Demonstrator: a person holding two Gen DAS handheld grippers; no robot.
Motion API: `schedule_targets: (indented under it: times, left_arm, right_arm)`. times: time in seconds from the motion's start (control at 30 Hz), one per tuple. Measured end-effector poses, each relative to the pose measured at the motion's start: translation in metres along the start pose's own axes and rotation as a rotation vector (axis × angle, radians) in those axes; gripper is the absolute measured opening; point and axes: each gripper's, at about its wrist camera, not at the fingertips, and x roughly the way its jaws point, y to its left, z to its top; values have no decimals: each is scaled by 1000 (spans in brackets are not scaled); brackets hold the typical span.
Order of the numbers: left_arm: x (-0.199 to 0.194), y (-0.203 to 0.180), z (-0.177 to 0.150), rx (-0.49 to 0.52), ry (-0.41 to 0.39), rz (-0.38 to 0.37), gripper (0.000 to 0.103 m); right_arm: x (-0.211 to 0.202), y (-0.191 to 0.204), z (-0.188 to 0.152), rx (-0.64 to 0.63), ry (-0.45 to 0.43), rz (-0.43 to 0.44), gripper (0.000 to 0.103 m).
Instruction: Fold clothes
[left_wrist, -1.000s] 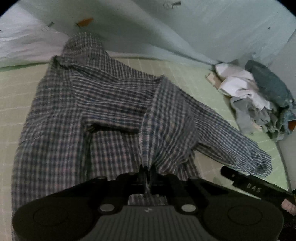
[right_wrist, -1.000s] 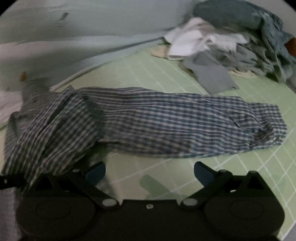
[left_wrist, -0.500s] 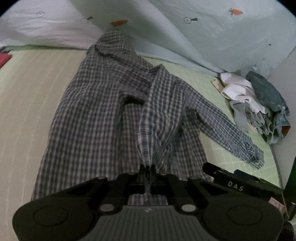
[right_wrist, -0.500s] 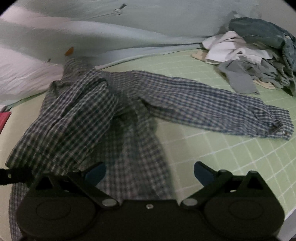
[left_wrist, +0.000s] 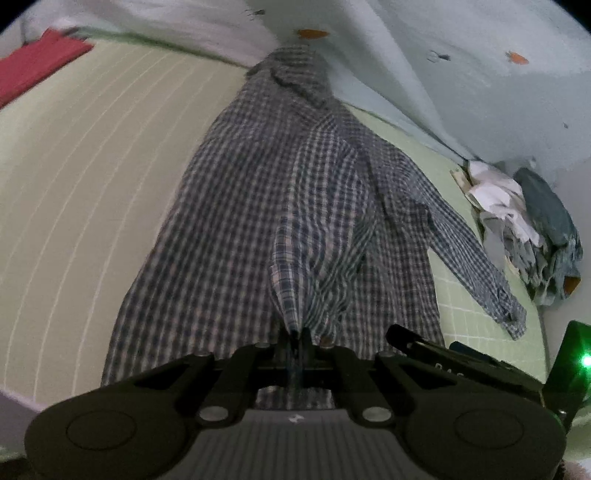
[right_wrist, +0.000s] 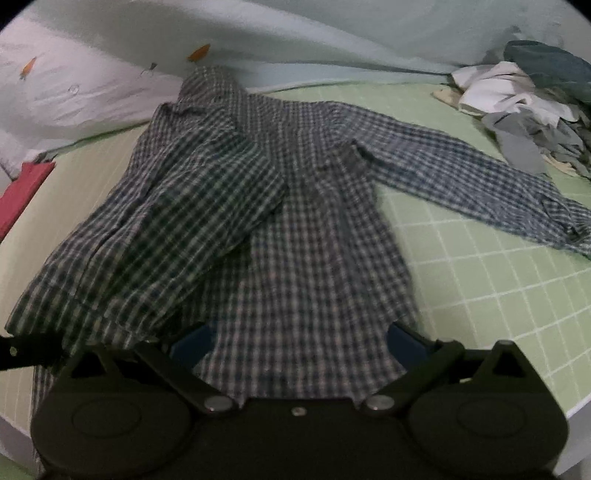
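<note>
A blue-and-white checked shirt (left_wrist: 236, 221) lies flat on a green gridded mat, collar at the far end. My left gripper (left_wrist: 295, 334) is shut on a bunched fold of its fabric, a sleeve pulled across the body toward the near hem. In the right wrist view that sleeve (right_wrist: 184, 206) drapes over the shirt's (right_wrist: 314, 240) left half, down to the left gripper's tip (right_wrist: 22, 352). My right gripper (right_wrist: 297, 341) is open above the near hem, with nothing between its blue pads (right_wrist: 192, 343). The other sleeve (right_wrist: 480, 177) stretches out to the right.
A pile of white, grey and denim clothes (right_wrist: 524, 107) sits at the far right corner. Pale blue bedding with carrot prints (left_wrist: 443, 55) runs along the back. A red cloth (right_wrist: 22, 188) lies at the left. The mat's edge (right_wrist: 576, 402) drops off at the near right.
Both grippers have swung left. The left one has carried the held sleeve across the shirt body. The right one, earlier over bare mat by the outstretched sleeve, now hangs over the hem.
</note>
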Motion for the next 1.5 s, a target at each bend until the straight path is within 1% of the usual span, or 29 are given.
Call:
schedule_targets:
  times: [0.23,0.33,0.47,0.53,0.6,0.63,0.77,0.97,1.0,1.03,1.1,1.2,1.3,1.5]
  left_arm:
    - [-13,36,-8,-124,0,1,4]
    - [-12,49,-13,-169,14,15,4]
    - [-8,62,-15,-197,46,36,4]
    - [-5,67,-16,-200,69,53,7]
    - [-2,71,-14,-193,89,72,8]
    - [-2,71,-14,-191,94,80,11]
    - [2,76,-10,-182,119,104,15]
    - [6,81,0,-138,150,146,26]
    - [5,81,2,-127,147,151,30]
    - [4,82,5,-116,139,158,37]
    - [2,80,13,-90,113,168,44]
    - [3,72,27,-48,76,163,44]
    - [8,63,39,-7,54,157,44]
    - [20,35,62,70,11,134,44]
  right_arm:
    - [4,25,-10,-59,35,17,103]
    - [5,34,-12,-84,46,22,103]
    - [5,46,-16,-111,55,22,103]
    - [5,49,-17,-119,58,21,103]
    - [5,51,-17,-119,58,18,103]
    - [5,51,-17,-118,57,16,103]
    - [5,55,-16,-104,52,13,103]
    - [7,63,-16,-81,55,9,103]
    - [8,65,-16,-78,55,7,103]
    - [8,65,-15,-75,55,5,103]
    - [8,65,-15,-71,51,1,103]
    - [5,59,-14,-64,37,-14,103]
    - [1,45,-12,-30,24,-37,103]
    - [2,8,-1,77,-1,-85,103]
